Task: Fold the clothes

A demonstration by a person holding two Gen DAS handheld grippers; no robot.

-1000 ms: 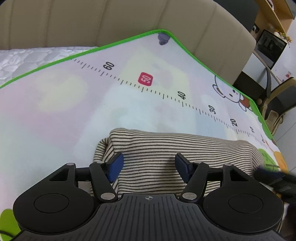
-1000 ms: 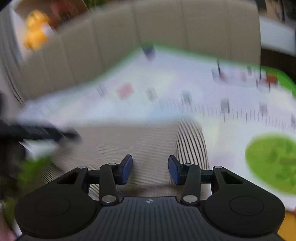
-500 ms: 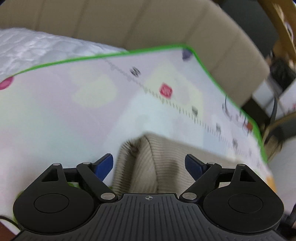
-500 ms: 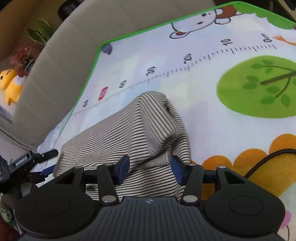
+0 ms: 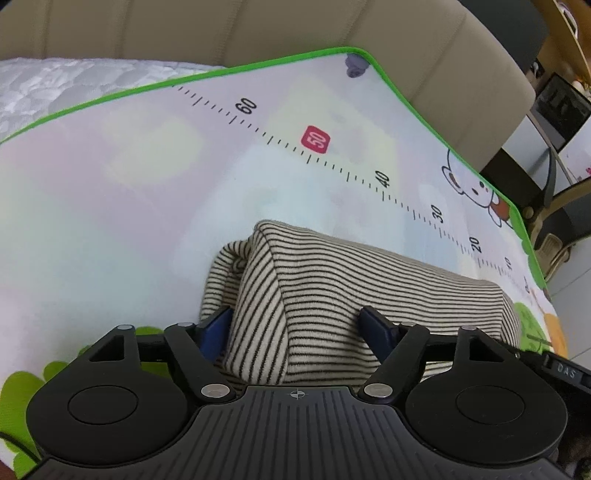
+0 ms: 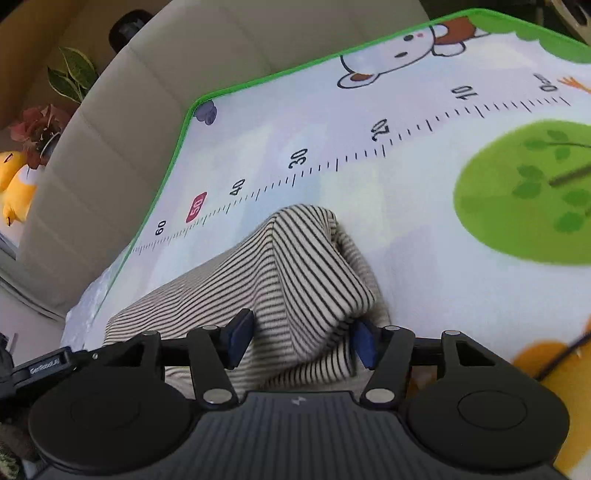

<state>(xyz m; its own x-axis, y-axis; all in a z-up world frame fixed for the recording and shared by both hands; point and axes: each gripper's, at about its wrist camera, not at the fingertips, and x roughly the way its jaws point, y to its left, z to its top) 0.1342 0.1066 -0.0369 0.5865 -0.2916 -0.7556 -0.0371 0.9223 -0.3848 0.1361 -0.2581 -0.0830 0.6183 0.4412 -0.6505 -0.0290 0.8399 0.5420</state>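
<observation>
A cream garment with thin black stripes (image 5: 332, 288) lies folded in a thick bundle on the play mat (image 5: 129, 192). My left gripper (image 5: 295, 326) is open, its blue pads on either side of the bundle's left end, which bulges up between them. In the right wrist view the same striped garment (image 6: 288, 273) rises in a ridge between the pads of my right gripper (image 6: 301, 341), which is open around the bundle's right end. The left gripper's body (image 6: 44, 369) shows at the left edge of that view.
The mat has a green border, a printed ruler (image 5: 369, 177) and a cartoon animal (image 6: 399, 51). A beige padded headboard (image 5: 221, 29) stands behind it. A white quilted sheet (image 5: 55, 85) lies at far left. A chair and desk (image 5: 554, 206) stand beyond the mat's right edge. A black cable (image 6: 565, 354) crosses the mat.
Both grippers have come down onto the ends of the striped bundle. The left gripper's pads, wide apart half a second ago, now stand closer to the cloth.
</observation>
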